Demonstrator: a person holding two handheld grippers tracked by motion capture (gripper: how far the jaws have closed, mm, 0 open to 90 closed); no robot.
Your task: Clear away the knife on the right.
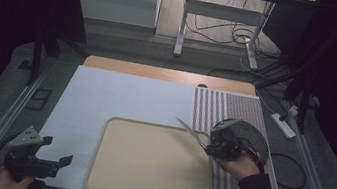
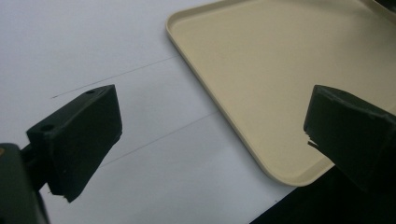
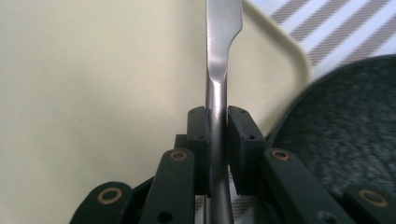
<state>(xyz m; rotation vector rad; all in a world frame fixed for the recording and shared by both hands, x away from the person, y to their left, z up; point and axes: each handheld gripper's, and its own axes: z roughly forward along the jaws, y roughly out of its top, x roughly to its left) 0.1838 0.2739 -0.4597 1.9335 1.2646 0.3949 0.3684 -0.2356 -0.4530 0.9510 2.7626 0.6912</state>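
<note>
steel knife (image 3: 216,100) clamped, right hand-held gripper (image 3: 217,135)

A wooden table (image 1: 169,74) fills the middle of the high view, only its far edge bare. A white sheet (image 1: 105,100) covers most of it, and a striped mat (image 1: 225,108) lies along the right. A beige tray (image 1: 151,160) rests lower centre, and a dark round plate (image 1: 246,134) sits on the mat at right.
</note>
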